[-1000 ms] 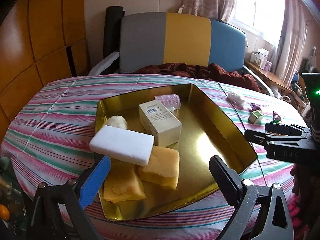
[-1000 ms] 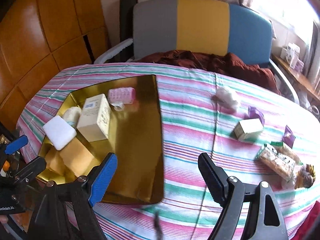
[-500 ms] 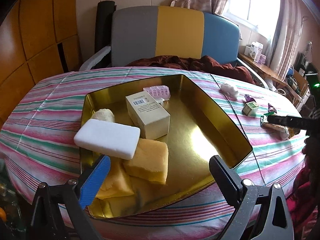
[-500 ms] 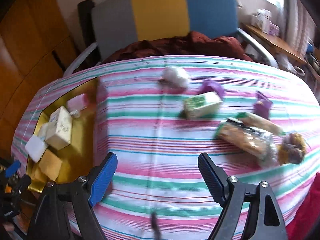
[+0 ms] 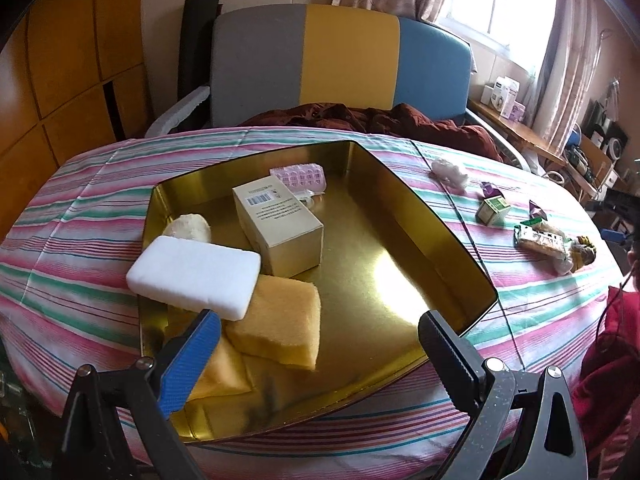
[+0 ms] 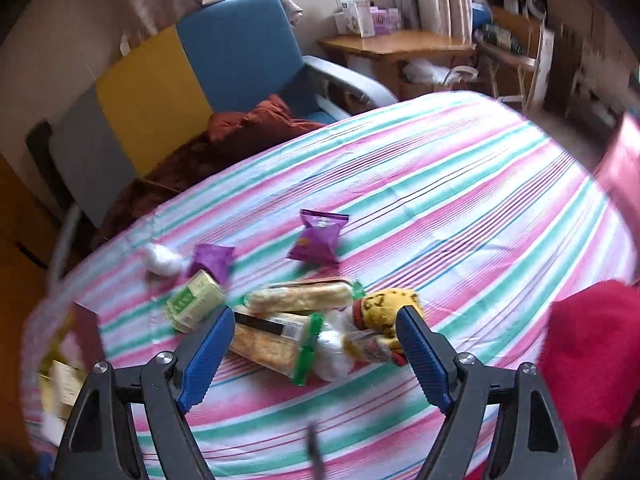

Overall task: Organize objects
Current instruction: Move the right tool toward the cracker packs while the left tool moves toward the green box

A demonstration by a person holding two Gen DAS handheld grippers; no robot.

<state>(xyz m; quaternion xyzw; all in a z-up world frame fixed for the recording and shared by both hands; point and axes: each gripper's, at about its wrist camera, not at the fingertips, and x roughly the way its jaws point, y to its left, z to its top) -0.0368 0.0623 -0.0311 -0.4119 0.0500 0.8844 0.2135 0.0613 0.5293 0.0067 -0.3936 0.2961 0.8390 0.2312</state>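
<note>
Grippers: left gripper point(image 5: 320, 340) stands with jaws wide apart and nothing between them, poised over the near edge of the gold tray point(image 5: 452, 236); right gripper point(image 6: 314, 338) likewise stands wide, empty, above a cluster of snack items on the striped tablecloth point(image 6: 460, 208).

Tray contents: white sponge point(image 5: 194, 276) resting partly on a yellow sponge point(image 5: 280, 326); cream box point(image 5: 278, 228) upright near the centre; pink hair roller point(image 5: 300, 176) at the far side.

Loose items on the cloth, well apart from the tray: wrapped bread packs point(image 6: 280, 332), yellow plush toy point(image 6: 386, 306), green carton point(image 6: 196, 300), purple packet point(image 6: 318, 236), second purple packet point(image 6: 212, 260), white wad point(image 6: 162, 260); bread packs and toy lie directly ahead of the right jaws.
</note>
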